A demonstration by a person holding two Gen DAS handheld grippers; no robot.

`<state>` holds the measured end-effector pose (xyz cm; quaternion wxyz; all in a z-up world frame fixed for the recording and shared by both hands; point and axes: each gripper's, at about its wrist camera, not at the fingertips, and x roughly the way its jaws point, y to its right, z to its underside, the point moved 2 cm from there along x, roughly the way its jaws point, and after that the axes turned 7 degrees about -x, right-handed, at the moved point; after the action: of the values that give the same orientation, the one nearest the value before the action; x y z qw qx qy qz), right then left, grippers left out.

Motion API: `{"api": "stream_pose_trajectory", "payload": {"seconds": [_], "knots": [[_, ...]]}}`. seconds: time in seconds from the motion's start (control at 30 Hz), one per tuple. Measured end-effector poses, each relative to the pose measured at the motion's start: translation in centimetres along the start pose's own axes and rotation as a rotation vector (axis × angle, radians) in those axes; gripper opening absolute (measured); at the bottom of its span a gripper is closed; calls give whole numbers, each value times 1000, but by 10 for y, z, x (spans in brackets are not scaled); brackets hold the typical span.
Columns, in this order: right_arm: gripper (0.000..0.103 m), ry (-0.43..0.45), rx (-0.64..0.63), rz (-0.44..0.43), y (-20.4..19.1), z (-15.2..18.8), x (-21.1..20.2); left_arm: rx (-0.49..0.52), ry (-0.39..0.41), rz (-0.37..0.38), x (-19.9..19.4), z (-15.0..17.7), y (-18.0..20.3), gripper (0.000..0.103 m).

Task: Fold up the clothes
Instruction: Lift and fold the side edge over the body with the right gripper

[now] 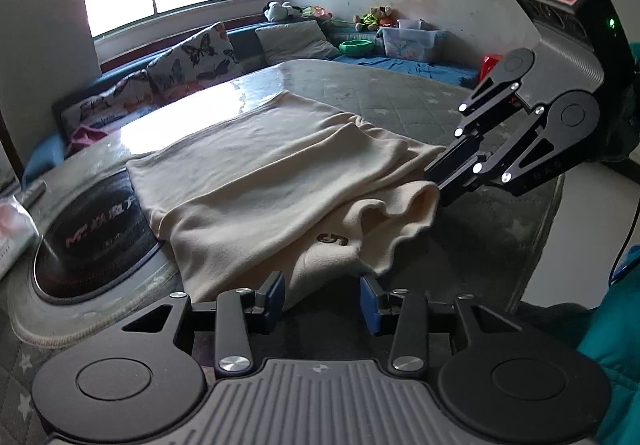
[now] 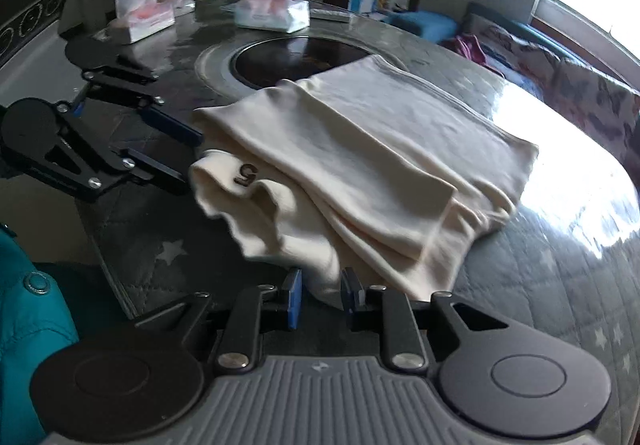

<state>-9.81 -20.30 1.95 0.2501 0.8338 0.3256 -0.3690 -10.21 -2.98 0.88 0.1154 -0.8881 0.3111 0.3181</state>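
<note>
A cream garment (image 1: 256, 181) lies partly folded on the round table, with a small brown "G" mark near its front edge (image 2: 246, 175). My left gripper (image 1: 322, 295) is open just in front of the garment's near edge; in the right wrist view (image 2: 192, 157) its fingers stand apart beside the cloth's left corner. My right gripper (image 2: 320, 295) has its blue pads either side of a fold of the garment's near corner (image 2: 324, 277). In the left wrist view the right gripper (image 1: 434, 179) has its fingers close together at the cloth's right edge.
The glass-topped round table (image 2: 560, 285) has a black hotplate (image 2: 288, 59) in its middle. Two tissue packs (image 2: 144, 15) (image 2: 272, 11) lie at the far side. A bench with cushions (image 1: 188, 57) and toys stands under the window. A teal jacket sleeve (image 2: 24, 305) is at the left.
</note>
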Motion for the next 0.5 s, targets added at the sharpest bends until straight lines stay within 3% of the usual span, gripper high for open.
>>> {"api": "stream_pose_trajectory", "payload": {"seconds": [0.2, 0.27, 0.3, 0.33, 0.5], "knots": [[14, 15, -30, 3, -8, -1, 6, 52, 48, -3, 4, -1, 8, 39], [11, 31, -28, 7, -8, -2, 2, 65, 62, -7, 5, -2, 10, 29], [10, 38, -24, 7, -7, -2, 1, 68, 68, -5, 5, -3, 10, 15], [9, 45, -19, 7, -6, -3, -1, 63, 72, -1, 6, -4, 9, 8], [8, 48, -32, -20, -7, -3, -17, 35, 97, 43, -9, -8, 9, 7]]}}
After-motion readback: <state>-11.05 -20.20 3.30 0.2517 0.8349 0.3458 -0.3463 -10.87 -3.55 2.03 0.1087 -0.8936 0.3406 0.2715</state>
